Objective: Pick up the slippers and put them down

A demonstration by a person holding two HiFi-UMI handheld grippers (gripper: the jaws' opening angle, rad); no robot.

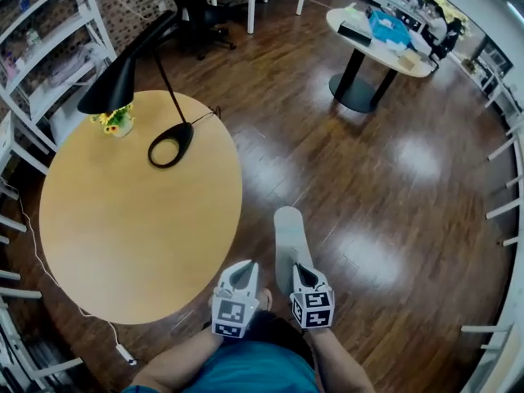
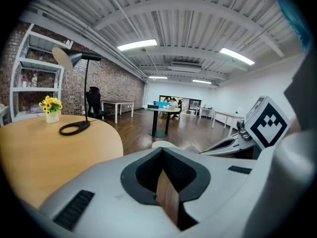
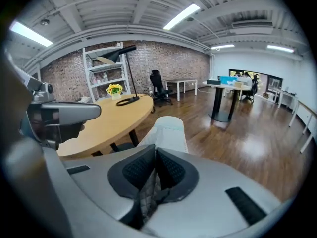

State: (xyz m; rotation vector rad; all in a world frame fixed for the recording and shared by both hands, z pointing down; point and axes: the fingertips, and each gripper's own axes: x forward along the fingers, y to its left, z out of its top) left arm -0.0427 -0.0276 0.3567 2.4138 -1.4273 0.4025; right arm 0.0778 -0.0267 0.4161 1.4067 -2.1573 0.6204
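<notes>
My right gripper (image 1: 305,273) had its jaws squeezed nearly all the way together on one end of a pale slipper (image 1: 288,236). I could see the soft checked cloth pinched between them. I think I held it by that end so the long part could stick out in front and touch down first.

The slipper was up in the air over the wood floor (image 1: 393,178), just beside the edge of the round tabletop (image 1: 123,219).

My left gripper (image 1: 242,272) sat close beside the right one. Its jaws were pressed tight on a thin brown piece (image 2: 168,197). This may have been the edge of the other slipper, but I could not tell from so little of it.
</notes>
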